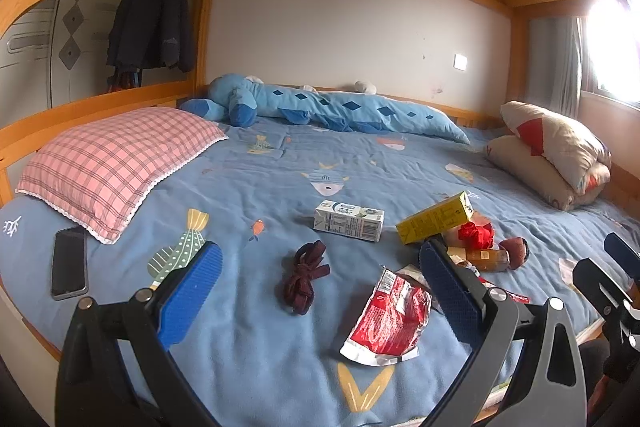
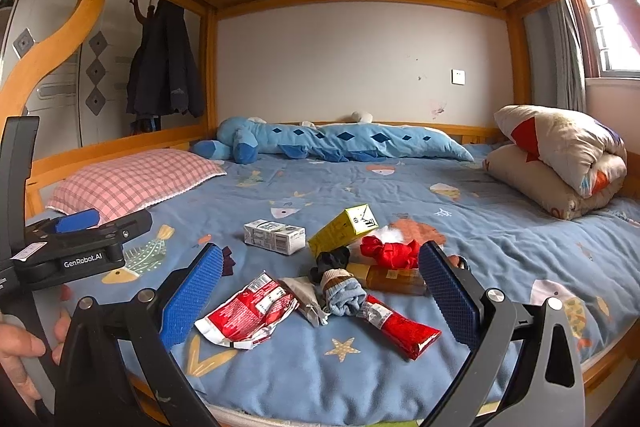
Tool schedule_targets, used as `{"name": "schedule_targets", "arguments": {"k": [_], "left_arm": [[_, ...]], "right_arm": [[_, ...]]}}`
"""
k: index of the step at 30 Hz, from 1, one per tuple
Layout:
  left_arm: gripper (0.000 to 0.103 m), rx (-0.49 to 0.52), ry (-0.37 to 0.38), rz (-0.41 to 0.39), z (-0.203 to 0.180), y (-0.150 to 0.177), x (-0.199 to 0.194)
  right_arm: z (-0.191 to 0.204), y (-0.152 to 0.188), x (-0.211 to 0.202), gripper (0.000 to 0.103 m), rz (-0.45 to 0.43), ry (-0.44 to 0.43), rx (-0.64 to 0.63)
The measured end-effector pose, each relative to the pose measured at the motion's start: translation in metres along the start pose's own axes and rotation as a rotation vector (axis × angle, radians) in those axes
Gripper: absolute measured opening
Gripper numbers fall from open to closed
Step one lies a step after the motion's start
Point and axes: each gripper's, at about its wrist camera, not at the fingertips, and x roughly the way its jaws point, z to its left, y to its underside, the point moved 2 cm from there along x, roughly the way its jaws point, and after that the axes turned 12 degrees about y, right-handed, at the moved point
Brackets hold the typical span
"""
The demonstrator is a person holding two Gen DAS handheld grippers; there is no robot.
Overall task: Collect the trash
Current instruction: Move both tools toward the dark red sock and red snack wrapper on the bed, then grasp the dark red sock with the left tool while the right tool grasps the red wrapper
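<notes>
Trash lies on the blue bedspread near the bed's front edge. A torn red wrapper (image 1: 390,323) (image 2: 250,309), a white milk carton (image 1: 349,220) (image 2: 274,235), a yellow carton (image 1: 434,218) (image 2: 344,227), a brown bottle (image 1: 486,259) (image 2: 396,279) and a red tube wrapper (image 2: 400,325) are there. My left gripper (image 1: 320,291) is open and empty above the red wrapper. My right gripper (image 2: 320,291) is open and empty over the pile.
Not trash: a dark red lace bundle (image 1: 304,277), a rolled sock (image 2: 344,295), red cloth (image 2: 390,251), a phone (image 1: 69,263). A pink plaid pillow (image 1: 116,163), a blue plush (image 1: 340,107) and a folded quilt (image 2: 560,159) lie around.
</notes>
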Motion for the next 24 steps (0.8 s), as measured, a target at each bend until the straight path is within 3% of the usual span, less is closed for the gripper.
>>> {"name": "schedule_targets", "arguments": {"k": [13, 24], "left_arm": [[0.099, 0.005, -0.002, 0.008, -0.003, -0.001, 0.0], [0.099, -0.005, -0.009, 0.052, 0.008, 0.0, 0.012]], "right_arm": [[0.0, 0.001, -0.002, 0.095, 0.003, 0.004, 0.003], [0.017, 0.008, 0.009, 0.095, 0.065, -0.033, -0.007]]}}
